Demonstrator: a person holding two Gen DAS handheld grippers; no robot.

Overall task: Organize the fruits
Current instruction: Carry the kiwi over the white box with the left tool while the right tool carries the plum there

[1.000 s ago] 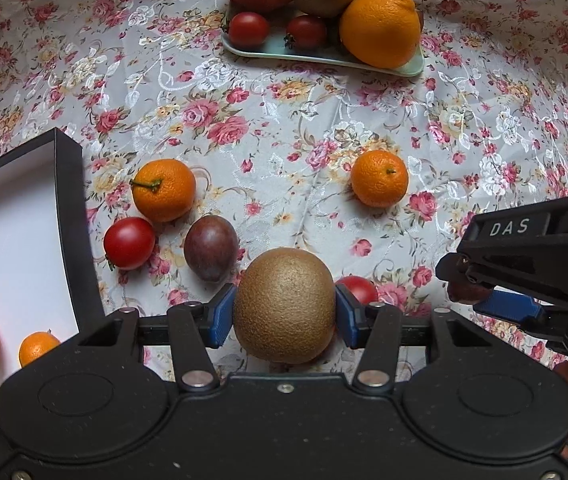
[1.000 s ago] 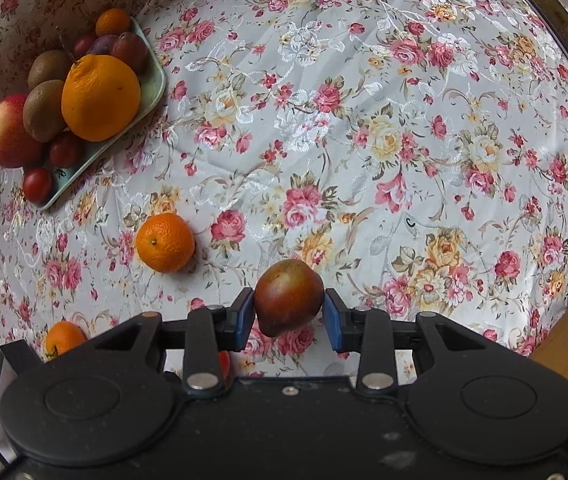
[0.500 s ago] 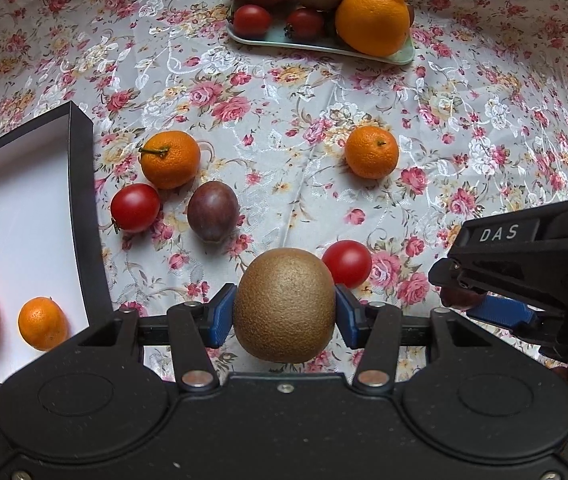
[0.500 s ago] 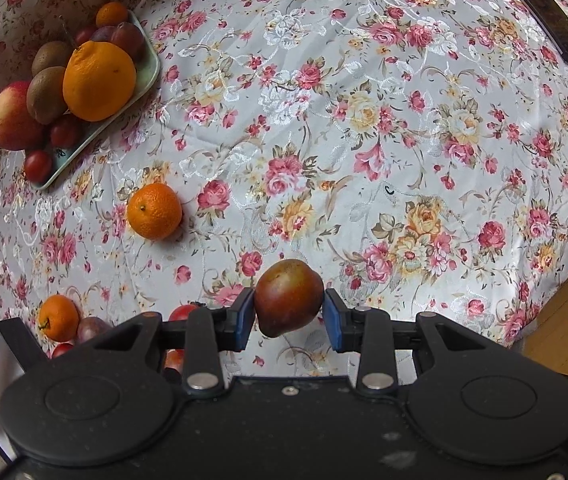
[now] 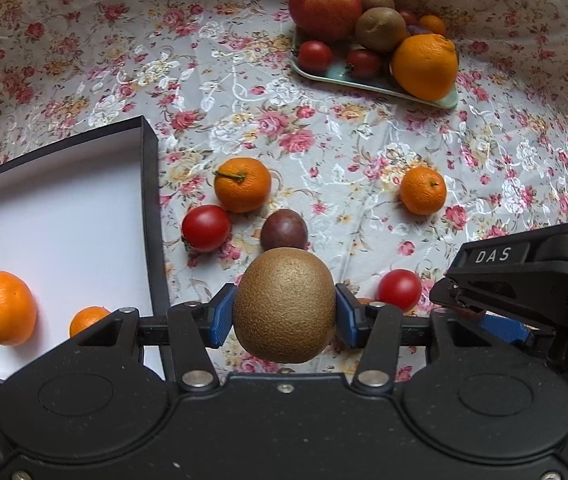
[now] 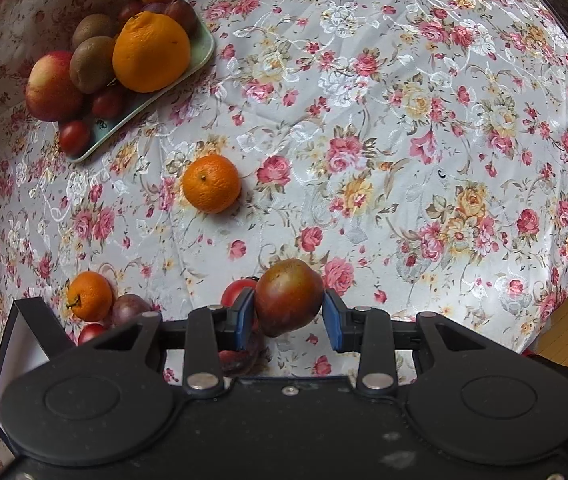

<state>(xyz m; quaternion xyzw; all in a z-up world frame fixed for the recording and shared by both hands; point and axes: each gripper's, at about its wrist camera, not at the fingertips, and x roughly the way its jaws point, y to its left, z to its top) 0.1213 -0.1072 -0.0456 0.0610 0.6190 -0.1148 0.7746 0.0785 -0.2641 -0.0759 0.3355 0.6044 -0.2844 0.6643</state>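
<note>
Left gripper (image 5: pixel 284 312): closed on a brown fuzzy kiwi (image 5: pixel 284 304), just right of the black-walled white box (image 5: pixel 152 216).
Right gripper (image 6: pixel 289 316): clamped on a dark reddish-brown plum (image 6: pixel 288 296), right of that box (image 6: pixel 24 344), above the floral-clothed surface (image 6: pixel 404 140).

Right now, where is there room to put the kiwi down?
The white box has bare floor beyond its two oranges. The cloth right of the lone mandarin is bare too. It is crowded on the green tray and around the tomato and passion fruit beside the box.
</note>
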